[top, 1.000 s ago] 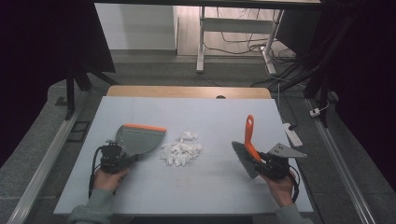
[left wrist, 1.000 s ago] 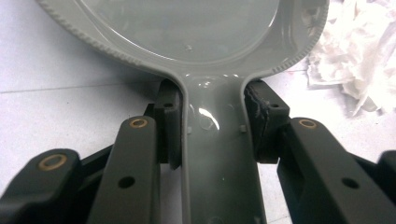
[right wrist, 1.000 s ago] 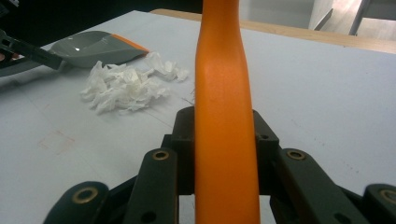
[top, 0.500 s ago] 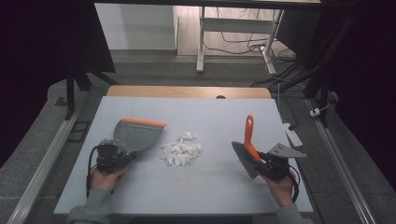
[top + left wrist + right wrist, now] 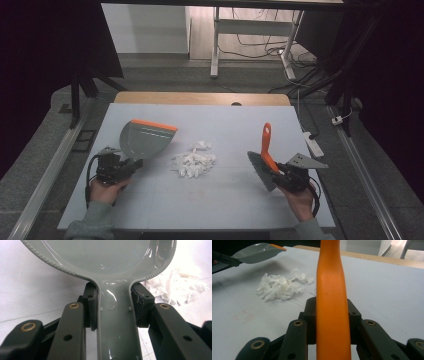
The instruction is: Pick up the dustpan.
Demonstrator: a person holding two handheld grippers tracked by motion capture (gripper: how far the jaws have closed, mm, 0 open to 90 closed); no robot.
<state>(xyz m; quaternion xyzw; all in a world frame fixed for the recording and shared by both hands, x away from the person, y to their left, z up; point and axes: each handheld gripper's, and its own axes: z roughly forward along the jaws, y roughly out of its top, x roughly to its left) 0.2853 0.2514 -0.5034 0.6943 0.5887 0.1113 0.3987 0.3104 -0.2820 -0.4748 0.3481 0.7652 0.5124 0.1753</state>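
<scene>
The left gripper [image 5: 131, 165] clamps the empty grey dustpan [image 5: 145, 139] by its handle near the surface's [image 5: 225, 210] left edge. The right gripper [image 5: 280, 172] clamps the orange brush [image 5: 265, 157] near the right edge. Crumpled paper [image 5: 195, 161] lies mid-surface between them, bare surface all around it.

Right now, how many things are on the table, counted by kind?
Dustpan: 1
Brush: 1
Pile of paper scraps: 1
Grippers: 2, left gripper and right gripper
Total: 5
</scene>
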